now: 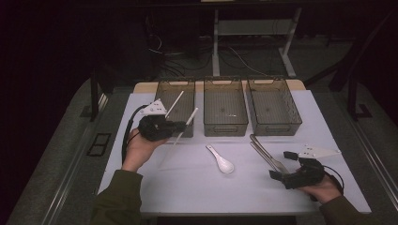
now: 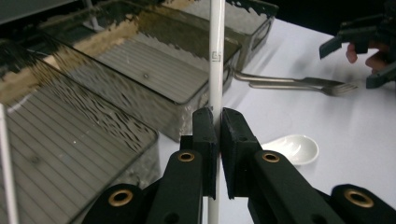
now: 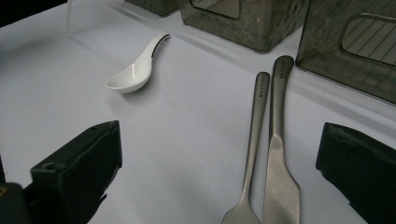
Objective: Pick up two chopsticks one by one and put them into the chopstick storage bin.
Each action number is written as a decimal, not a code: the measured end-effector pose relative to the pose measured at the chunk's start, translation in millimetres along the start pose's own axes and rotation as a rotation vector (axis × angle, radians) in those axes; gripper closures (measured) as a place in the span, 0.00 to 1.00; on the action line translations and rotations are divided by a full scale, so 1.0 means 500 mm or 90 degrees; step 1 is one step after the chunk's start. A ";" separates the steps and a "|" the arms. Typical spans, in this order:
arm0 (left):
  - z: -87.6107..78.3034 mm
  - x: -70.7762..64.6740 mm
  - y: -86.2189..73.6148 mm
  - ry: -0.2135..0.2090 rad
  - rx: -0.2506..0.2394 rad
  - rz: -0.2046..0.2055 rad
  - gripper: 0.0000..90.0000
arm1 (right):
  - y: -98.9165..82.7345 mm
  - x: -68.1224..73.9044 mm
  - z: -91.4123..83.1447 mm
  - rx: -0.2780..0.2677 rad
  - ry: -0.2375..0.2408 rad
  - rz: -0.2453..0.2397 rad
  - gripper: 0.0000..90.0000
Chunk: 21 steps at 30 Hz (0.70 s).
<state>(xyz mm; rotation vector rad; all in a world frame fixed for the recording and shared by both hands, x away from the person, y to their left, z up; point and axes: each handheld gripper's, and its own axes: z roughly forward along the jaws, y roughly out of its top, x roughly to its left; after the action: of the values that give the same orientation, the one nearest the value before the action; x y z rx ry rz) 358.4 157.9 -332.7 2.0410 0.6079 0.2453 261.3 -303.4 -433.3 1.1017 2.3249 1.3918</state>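
Left gripper: your left gripper (image 1: 184, 125) is lifted above the left part of the desk (image 1: 197, 183), near the front of the left bin; your hand holds it from below.
Left grip: clenched on a white chopstick (image 2: 216, 70); in the left gripper view the stick runs straight up between the two black jaws, pinched at about its lower part.
Chopstick in the high view: the held chopstick (image 1: 185, 125) slants up and to the right, its tip over the near right corner of the left bin.
Second chopstick: another white chopstick (image 1: 174, 104) slants over the left bin (image 1: 187, 84); what holds it up you cannot tell from here.
Bins: three clear smoky bins stand side by side at the far edge of the desk, the left one, the middle bin (image 1: 225, 124) and the right bin (image 1: 293, 117).
Spoon: a white soup spoon (image 1: 220, 160) lies on the desk in front of the middle bin, bowl toward you, well apart from both grippers.
Fork and knife: a metal fork (image 3: 254, 135) and a metal knife (image 3: 280, 154) lie just beside each other, handles pointing toward the right bin.
Right gripper: your right gripper (image 1: 280, 165) rests low at the right near corner of the desk.
Right grip: released; the jaws stand wide apart on either side of the fork and knife ends, not pressing on them.
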 end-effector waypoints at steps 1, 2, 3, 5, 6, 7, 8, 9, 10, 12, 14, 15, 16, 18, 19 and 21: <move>-0.002 0.003 0.007 0.002 0.000 0.001 0.94 | 0.000 0.001 -0.001 0.004 0.002 0.006 0.00; -0.005 0.006 0.014 0.005 -0.001 0.004 0.94 | 0.000 0.001 0.000 0.003 0.002 0.006 0.00; -0.007 0.009 0.022 0.009 -0.002 0.006 0.94 | 0.000 0.002 0.000 0.004 0.002 0.007 0.00; -0.012 0.017 0.040 0.014 -0.008 0.010 0.94 | 0.000 0.001 0.000 0.002 0.001 0.005 0.00; -0.013 0.021 0.050 0.017 -0.010 0.011 0.94 | 0.000 0.001 0.000 0.002 0.002 0.004 0.00; -0.015 0.026 0.060 0.021 -0.010 0.015 0.94 | 0.000 0.001 0.000 0.002 0.002 0.005 0.00; -0.015 0.032 0.070 0.024 -0.011 0.018 0.94 | 0.000 0.001 0.000 0.003 0.001 0.006 0.00; -0.016 0.038 0.081 0.028 -0.010 0.021 0.94 | 0.000 0.001 -0.001 0.003 0.001 0.007 0.00; -0.016 0.045 0.092 0.030 -0.010 0.023 0.94 | 0.000 0.001 -0.001 0.002 0.001 0.006 0.00; -0.016 0.062 0.112 0.035 -0.010 0.025 0.94 | 0.000 0.002 -0.001 0.002 0.001 0.008 0.00; -0.015 0.079 0.130 0.043 -0.012 0.023 0.94 | 0.000 0.001 -0.001 0.001 0.001 0.008 0.00; -0.014 0.088 0.139 0.046 -0.013 0.023 0.94 | 0.000 0.001 -0.002 0.001 0.000 0.008 0.00; -0.013 0.097 0.147 0.051 -0.013 0.021 0.94 | 0.000 0.001 -0.002 0.000 0.001 0.008 0.00; -0.008 0.117 0.163 0.058 -0.012 0.021 0.94 | 0.000 0.000 -0.002 0.000 0.002 0.010 0.00; -0.005 0.127 0.170 0.063 -0.012 0.019 0.94 | 0.000 0.000 -0.003 0.000 0.002 0.011 0.00; 0.003 0.146 0.180 0.067 -0.018 0.021 0.94 | 0.000 0.000 -0.003 0.000 0.003 0.013 0.00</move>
<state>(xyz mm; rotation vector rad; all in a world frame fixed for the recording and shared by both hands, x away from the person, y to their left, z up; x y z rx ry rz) 450.3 156.5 -262.4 2.0215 0.6324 0.3816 260.4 -304.6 -432.5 1.1276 2.3237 1.4022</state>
